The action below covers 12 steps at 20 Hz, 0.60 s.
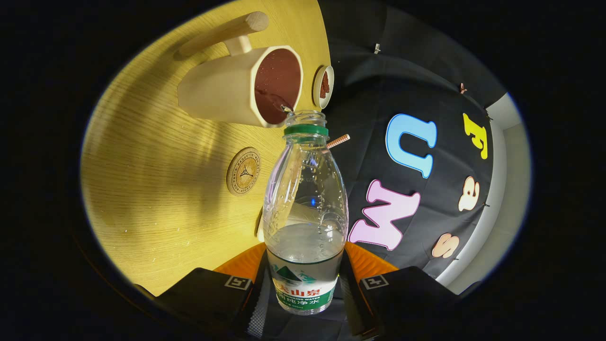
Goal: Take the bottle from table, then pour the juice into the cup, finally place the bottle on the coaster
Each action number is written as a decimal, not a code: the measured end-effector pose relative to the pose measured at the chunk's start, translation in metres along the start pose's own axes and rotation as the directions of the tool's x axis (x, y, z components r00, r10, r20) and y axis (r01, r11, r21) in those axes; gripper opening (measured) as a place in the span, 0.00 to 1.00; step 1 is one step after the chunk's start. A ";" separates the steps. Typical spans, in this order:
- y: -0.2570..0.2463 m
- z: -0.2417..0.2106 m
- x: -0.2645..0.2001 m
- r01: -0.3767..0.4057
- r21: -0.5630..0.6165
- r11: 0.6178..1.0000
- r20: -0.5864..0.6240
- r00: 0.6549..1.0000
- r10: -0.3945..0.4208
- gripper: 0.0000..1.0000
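Observation:
My gripper (pixel 304 289) is shut on a clear plastic bottle (pixel 305 189) with a green neck ring and a green label, both fingers pressing its lower body. The bottle has no cap and is tipped sideways over the wooden table (pixel 151 199), about a third full of clear liquid. Its mouth sits right at the rim of a beige cup (pixel 227 90) with a long wooden handle and a dark red inside; a small trickle shows at the mouth. A round wooden coaster (pixel 243 171) lies on the table beside the bottle's shoulder, between the cup and my fingers.
A small round dish (pixel 324 86) with red contents sits just past the cup at the table's edge. A striped straw (pixel 338 140) pokes out from behind the bottle's neck. The booth's black cloth wall (pixel 426 94) stands beyond the table edge.

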<state>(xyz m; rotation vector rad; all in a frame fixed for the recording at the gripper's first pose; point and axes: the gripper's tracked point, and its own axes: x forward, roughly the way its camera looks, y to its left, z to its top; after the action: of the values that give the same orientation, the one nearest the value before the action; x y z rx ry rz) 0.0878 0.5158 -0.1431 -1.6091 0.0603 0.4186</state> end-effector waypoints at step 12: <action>-0.008 0.003 0.001 0.006 -0.074 0.997 0.022 1.000 -0.005 0.69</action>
<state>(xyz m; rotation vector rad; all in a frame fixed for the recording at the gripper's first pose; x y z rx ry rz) 0.0899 0.5198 -0.1361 -1.6765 0.0243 0.4386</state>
